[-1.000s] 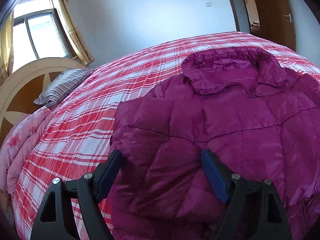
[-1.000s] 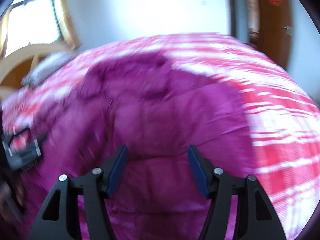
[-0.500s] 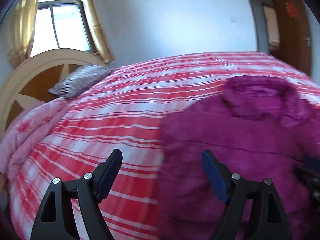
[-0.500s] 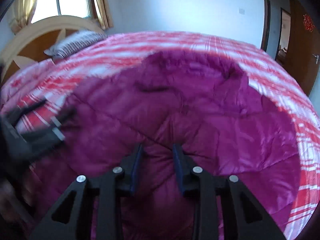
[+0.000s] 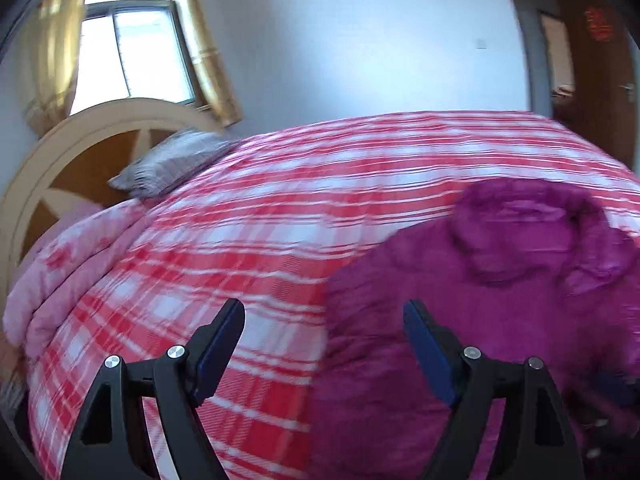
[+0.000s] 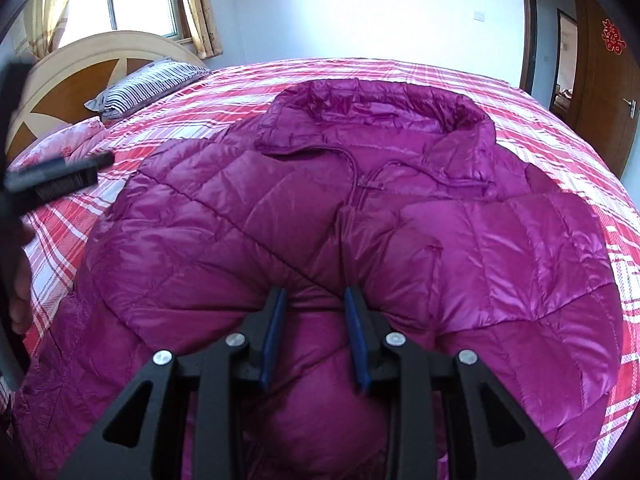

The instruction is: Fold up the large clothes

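A magenta quilted puffer jacket (image 6: pixel 360 216) lies front up on the red and white plaid bed cover (image 6: pixel 400 70), collar toward the far side. My right gripper (image 6: pixel 315 298) is shut on a thick fold of the jacket's lower front, near the zip line. My left gripper (image 5: pixel 324 318) is open and empty, held above the cover at the jacket's left edge (image 5: pixel 480 300). The left gripper also shows at the left edge of the right wrist view (image 6: pixel 56 176).
A striped pillow (image 6: pixel 148 80) and a pink floral quilt (image 6: pixel 68 144) lie by the curved wooden headboard (image 6: pixel 80 68) at the far left. A window with yellow curtains (image 5: pixel 132 48) is behind it. A brown door (image 6: pixel 608 80) stands at the right.
My right gripper has closed on the jacket's lower front. My left gripper has swung left off the jacket, staying open, and now looks over the plaid cover.
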A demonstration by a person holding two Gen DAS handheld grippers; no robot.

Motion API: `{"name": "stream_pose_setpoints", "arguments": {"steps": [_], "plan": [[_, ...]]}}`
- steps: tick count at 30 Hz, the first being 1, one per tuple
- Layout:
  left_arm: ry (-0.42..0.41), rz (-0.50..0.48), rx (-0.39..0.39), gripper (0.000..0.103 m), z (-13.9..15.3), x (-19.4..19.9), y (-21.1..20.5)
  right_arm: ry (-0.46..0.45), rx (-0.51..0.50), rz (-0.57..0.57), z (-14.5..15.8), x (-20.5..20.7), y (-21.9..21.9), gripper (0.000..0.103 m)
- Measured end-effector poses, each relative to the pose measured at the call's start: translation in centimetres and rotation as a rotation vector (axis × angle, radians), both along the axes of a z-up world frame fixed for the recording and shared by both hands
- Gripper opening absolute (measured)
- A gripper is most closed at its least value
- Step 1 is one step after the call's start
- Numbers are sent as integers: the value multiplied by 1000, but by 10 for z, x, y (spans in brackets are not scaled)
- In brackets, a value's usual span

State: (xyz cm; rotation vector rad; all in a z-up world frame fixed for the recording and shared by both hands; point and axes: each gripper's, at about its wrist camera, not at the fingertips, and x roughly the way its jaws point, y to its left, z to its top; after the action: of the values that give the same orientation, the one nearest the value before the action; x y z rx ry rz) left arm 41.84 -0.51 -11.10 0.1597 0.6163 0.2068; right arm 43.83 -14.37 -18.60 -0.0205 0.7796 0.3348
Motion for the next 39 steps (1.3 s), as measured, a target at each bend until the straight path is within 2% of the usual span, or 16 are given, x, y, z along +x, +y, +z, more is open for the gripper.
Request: {"name": "stream_pose_setpoints", "arguments": {"steps": [3, 7, 9, 19, 24, 39], "plan": [[55, -98, -51, 82, -9, 11, -25, -1, 21, -3, -1, 0, -2, 33], [180, -125, -90, 82, -45, 33, -32, -7, 21, -7, 0, -1, -3, 33], [215, -140, -55, 82, -61, 39, -32, -9, 23, -6, 0, -1, -3, 33], [244, -100, -109, 97, -81, 44, -20, 1, 9, -5, -2, 1, 0, 34], [243, -102, -120, 98, -83, 43, -18, -1, -30, -9, -3, 2, 5, 34], [242, -101, -133, 98, -83, 45, -16, 7, -41, -10, -5, 4, 7, 34]]}}
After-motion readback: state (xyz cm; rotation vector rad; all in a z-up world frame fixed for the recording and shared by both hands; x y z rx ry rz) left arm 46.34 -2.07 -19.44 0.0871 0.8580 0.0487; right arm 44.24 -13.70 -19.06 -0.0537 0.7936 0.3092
